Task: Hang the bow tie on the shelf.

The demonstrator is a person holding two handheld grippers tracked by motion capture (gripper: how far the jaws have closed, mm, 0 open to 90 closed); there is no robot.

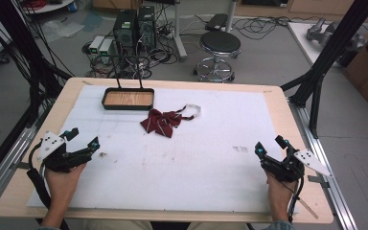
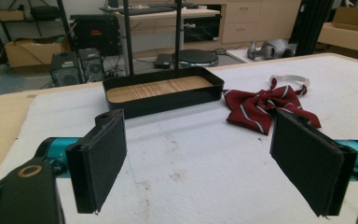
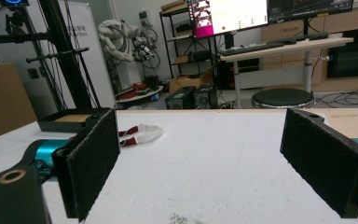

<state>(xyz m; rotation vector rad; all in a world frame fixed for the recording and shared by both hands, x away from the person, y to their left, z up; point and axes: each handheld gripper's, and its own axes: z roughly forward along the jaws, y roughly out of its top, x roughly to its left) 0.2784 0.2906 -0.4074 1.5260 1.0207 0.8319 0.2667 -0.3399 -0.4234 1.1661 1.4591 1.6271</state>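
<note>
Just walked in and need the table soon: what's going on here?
A person sits holding a gripper in each hand, the left gripper and right gripper both open and resting near the table's front corners. Neither touches anything. A dark red bow tie lies beside a black tray at the far side.

I count two handheld grippers: my left gripper (image 1: pixel 83 146) at the left edge of the table and my right gripper (image 1: pixel 268 146) at the right edge, each with two black jaws spread wide with nothing between them. On the white mat (image 1: pixel 196 163) there is one dark red striped bow tie (image 1: pixel 162 122) and one shallow black tray (image 1: pixel 127 99) with a wooden floor. Beyond the table I see one round black stool (image 1: pixel 219 44) and what look like two computer towers (image 1: pixel 135 26).
</note>
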